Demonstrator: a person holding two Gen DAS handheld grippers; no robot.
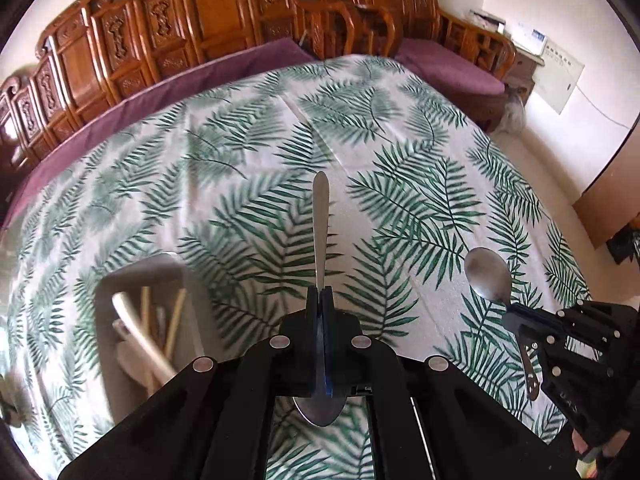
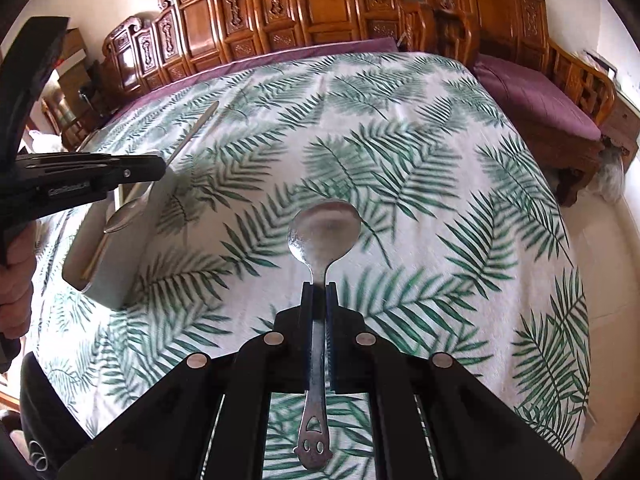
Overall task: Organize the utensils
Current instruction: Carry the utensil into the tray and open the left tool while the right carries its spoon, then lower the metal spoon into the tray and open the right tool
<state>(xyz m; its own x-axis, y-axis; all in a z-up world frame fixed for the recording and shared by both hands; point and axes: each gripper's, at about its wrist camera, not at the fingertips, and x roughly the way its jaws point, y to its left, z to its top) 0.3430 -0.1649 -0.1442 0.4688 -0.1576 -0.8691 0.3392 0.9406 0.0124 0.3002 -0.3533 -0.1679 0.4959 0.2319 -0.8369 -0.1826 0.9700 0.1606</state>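
Note:
My left gripper (image 1: 320,294) is shut on a steel spoon (image 1: 321,216) held above the leaf-print tablecloth; its handle points away from me and its bowl shows below the jaws. My right gripper (image 2: 319,290) is shut on a second steel spoon (image 2: 325,230), bowl forward, pierced handle end hanging toward me. In the left wrist view the right gripper (image 1: 510,316) and its spoon (image 1: 487,274) hover at the right. In the right wrist view the left gripper (image 2: 162,168) holds its spoon (image 2: 126,212) over a grey utensil box (image 2: 116,256).
The grey utensil box (image 1: 132,276) on the table's left holds chopsticks and a pale spoon. The tablecloth (image 2: 420,168) covers the whole table. Carved wooden benches (image 1: 224,12) with purple cushions line the far side and right. A hand (image 2: 16,280) grips the left tool.

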